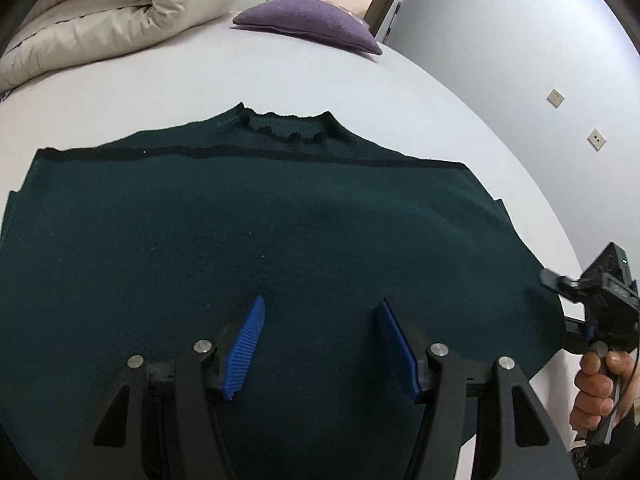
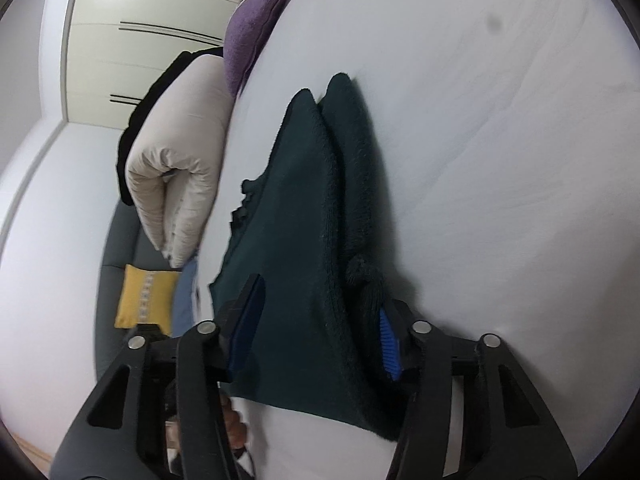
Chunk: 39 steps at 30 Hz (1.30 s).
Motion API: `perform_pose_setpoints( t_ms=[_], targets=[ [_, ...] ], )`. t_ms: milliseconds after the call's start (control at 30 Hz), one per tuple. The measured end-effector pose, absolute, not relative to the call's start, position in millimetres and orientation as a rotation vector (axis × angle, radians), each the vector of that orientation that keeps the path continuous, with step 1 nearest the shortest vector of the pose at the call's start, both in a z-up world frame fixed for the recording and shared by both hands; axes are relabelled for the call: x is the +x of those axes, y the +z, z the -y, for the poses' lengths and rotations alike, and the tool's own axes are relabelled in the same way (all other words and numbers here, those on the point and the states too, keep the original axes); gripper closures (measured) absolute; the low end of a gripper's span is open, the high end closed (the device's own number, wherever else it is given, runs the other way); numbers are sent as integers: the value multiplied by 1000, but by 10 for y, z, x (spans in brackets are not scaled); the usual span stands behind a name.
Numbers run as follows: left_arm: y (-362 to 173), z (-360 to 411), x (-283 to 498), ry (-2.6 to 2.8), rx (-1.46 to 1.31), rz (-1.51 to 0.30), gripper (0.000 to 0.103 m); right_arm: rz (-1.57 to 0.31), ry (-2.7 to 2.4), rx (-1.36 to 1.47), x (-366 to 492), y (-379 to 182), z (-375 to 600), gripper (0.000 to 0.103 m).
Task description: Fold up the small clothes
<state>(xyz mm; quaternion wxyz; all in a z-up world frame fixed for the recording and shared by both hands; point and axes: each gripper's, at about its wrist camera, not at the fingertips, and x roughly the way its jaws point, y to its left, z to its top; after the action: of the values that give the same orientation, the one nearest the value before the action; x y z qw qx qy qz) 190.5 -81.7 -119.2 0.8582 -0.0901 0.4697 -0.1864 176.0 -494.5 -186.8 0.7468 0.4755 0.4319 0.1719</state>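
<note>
Both tools at sweater point(image 1: 280, 220): left tool point(image 1: 320, 344) above, right tool point(image 2: 320, 332) astride edge

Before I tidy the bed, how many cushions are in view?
2. A purple cushion lies at the bed's far edge, beside the rolled duvet. A yellow cushion sits on the grey sofa beyond the bed. Others may be hidden.

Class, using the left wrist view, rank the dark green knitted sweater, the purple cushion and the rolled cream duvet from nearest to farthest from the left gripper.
1. Dark green knitted sweater: directly beneath the left gripper.
2. Purple cushion and rolled cream duvet: far right and far left; too close to call.
</note>
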Motion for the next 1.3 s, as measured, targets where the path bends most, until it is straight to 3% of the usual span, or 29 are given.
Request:
perform_pose_setpoints(
  t_ms=[133,233,533,700,733,800,933,1200,1300],
  targets=[
    [-1220,803,1888,-405,-193,-980,42,-959,349,1042,1840,-1956,4875,83],
    [-1241,783,1913,-408,-225,-985,42,-954,317,1022,1857,-1958,4812,88],
    [-1257,710,1931,-433,-280,-986,42,-928,176,776,1866,-1492,4455,92],
    [-1174,243,2006,-475,-580,-1028,48,-890,155,413,1963,-821,3713,92],
    [-1150,80,2002,-475,-651,-1011,47,-874,194,293,1976,-660,3368,92],
    [-1121,-199,1995,-474,-754,-980,33,-868,272,114,1952,-521,2821,92],
    [-1194,-610,2036,-538,-991,-960,16,-885,407,-245,1889,-631,1695,92],
    [-1358,-645,2192,-595,-1105,-1027,9,-901,391,-350,1897,-819,1336,92],
    [-1322,-458,2303,-617,-1077,-1065,11,-888,392,-376,1880,-814,1340,92]
  ],
)
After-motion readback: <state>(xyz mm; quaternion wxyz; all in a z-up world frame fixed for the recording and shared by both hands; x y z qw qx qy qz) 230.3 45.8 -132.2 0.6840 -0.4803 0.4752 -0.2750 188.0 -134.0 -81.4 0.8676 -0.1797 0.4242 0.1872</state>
